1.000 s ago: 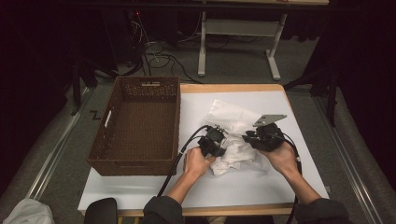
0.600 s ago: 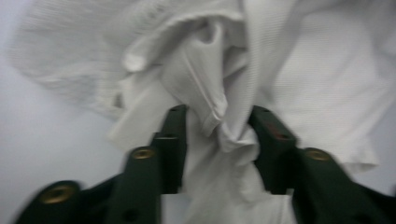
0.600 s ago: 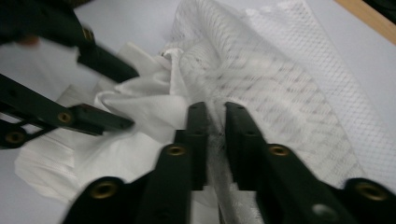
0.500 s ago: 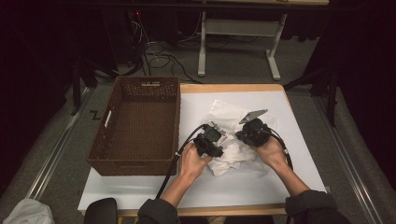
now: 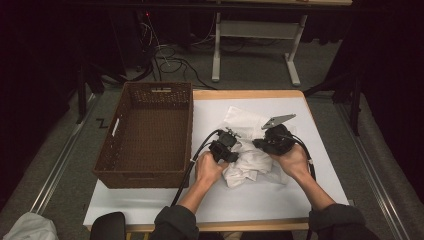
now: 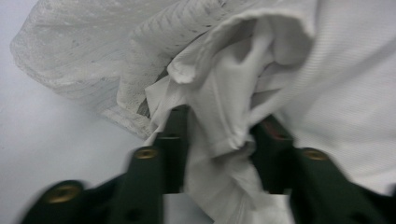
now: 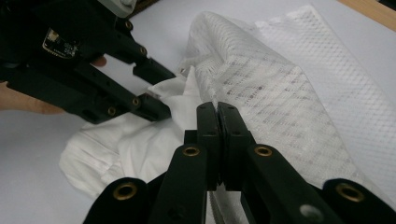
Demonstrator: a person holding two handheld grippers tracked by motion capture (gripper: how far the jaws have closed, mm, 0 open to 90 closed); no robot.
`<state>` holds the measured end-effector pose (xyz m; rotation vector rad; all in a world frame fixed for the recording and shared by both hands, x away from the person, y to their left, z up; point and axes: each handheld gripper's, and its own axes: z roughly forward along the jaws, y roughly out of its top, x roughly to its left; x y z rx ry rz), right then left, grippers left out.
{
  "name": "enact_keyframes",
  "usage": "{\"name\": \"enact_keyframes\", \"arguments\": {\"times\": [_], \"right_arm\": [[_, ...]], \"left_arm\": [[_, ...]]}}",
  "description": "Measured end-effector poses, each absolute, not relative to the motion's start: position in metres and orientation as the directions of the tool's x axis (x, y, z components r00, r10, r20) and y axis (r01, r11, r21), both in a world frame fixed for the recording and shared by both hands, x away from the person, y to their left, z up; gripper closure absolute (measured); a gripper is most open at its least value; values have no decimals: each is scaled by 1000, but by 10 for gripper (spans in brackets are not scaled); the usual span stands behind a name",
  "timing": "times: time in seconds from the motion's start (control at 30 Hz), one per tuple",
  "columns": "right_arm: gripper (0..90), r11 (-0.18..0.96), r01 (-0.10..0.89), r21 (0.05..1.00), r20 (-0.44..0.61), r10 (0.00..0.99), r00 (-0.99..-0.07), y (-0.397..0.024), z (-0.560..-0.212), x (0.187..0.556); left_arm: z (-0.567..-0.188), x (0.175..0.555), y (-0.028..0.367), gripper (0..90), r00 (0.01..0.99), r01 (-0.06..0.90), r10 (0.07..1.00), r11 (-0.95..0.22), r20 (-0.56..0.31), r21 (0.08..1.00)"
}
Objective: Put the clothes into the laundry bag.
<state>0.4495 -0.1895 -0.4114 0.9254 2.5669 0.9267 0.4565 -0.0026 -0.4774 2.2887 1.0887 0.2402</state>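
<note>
A crumpled white cloth (image 5: 250, 159) lies on the table, part plain fabric (image 6: 327, 70) and part open mesh (image 7: 271, 79). My left gripper (image 5: 234, 142) sits at the cloth's left side. Its jaws (image 6: 219, 135) have just been closing, and a bunched fold fills the gap and touches both pads. From the right gripper view, the left gripper (image 7: 161, 91) holds that fold just ahead and to the left. My right gripper (image 5: 257, 144) rests on the cloth's right side, jaws (image 7: 217, 112) shut flat together over the mesh. I cannot tell whether a layer is pinched between them.
An empty brown wicker basket (image 5: 142, 176) stands at the table's left side, close to the left hand. A white sheet (image 5: 260, 200) covers the tabletop. Cables and a table frame (image 5: 250, 30) sit on the floor beyond the far edge.
The right gripper has shifted slightly left toward the left gripper and its grey plate has tilted. Both hands otherwise stay over the cloth.
</note>
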Motion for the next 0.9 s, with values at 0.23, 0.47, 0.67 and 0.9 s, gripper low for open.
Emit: {"name": "enact_keyframes", "arguments": {"times": [0.23,0.47,0.67,0.9], "right_arm": [[897,597,467,652,-19,629,-777,-183,-407,451],[898,607,431,667,-12,587,-809,-179,-399,443],[898,604,445,661,10,586,-810,-187,-405,437],[897,570,467,676,35,608,-793,-199,-410,439]], "left_arm": [[-470,446,-8,859,703,600,697,-473,-143,645],[-456,449,-16,860,706,558,692,-413,-150,719],[-470,457,-27,818,675,554,729,-400,-113,730],[-451,439,1,512,672,566,738,-463,-57,682]]}}
